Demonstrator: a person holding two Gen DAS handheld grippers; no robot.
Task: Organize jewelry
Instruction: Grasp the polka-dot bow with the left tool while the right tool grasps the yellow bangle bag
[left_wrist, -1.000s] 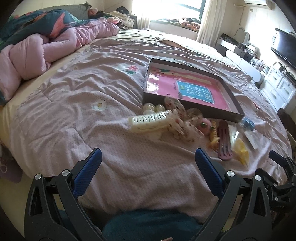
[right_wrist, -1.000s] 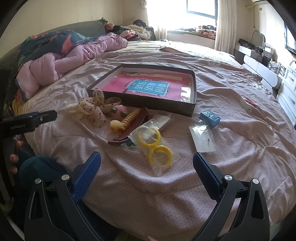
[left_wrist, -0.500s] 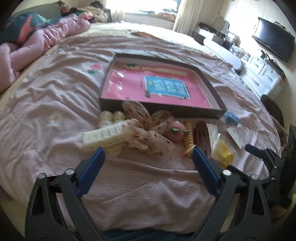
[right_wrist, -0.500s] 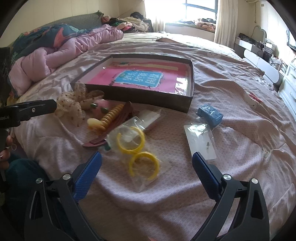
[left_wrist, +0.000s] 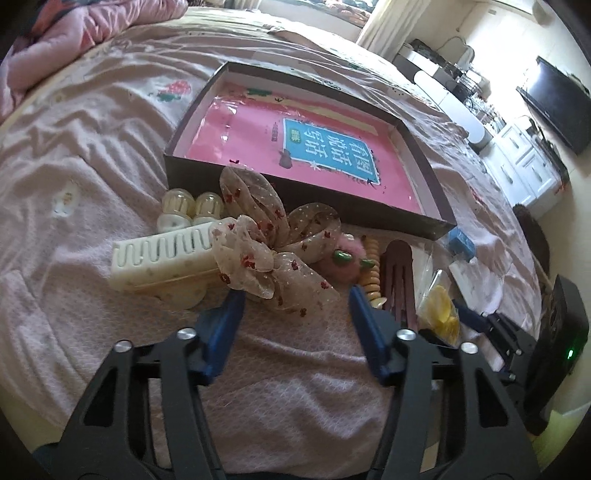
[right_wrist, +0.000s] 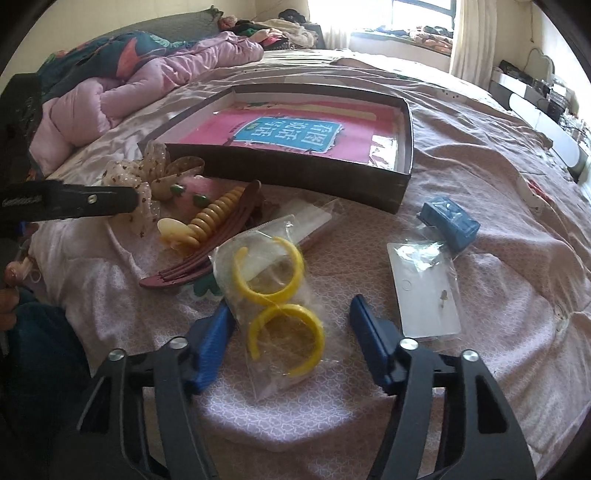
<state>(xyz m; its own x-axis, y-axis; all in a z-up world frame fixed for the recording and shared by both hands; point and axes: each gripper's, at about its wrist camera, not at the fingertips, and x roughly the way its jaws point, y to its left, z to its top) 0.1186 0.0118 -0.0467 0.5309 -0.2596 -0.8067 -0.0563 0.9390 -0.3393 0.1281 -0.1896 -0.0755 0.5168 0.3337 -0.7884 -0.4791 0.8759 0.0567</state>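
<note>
Pink bedspread (right_wrist: 480, 206) carries one shallow box (right_wrist: 295, 177) at twelve o'clock; two yellow rings (right_wrist: 280, 295) in one bag lie between the closing, not-yet-touching right gripper (right_wrist: 291, 325); left gripper (left_wrist: 295, 310) closes around one scrunchie (left_wrist: 273, 254).

Only readable print I find: large white Chinese characters on the blue panel (left_wrist: 330, 153) of the pink sheet (left_wrist: 236, 129) lying in the dark shallow box (left_wrist: 295, 192). From the left wrist view they stand upside down; I make them out as 看图写话. In the right wrist view the same blue panel (right_wrist: 288, 134) is also inverted. Small yellow mark beside the characters, too small to read. Raised lettering on the left gripper's (right_wrist: 135, 197) black arm, blurred, unreadable.
</note>
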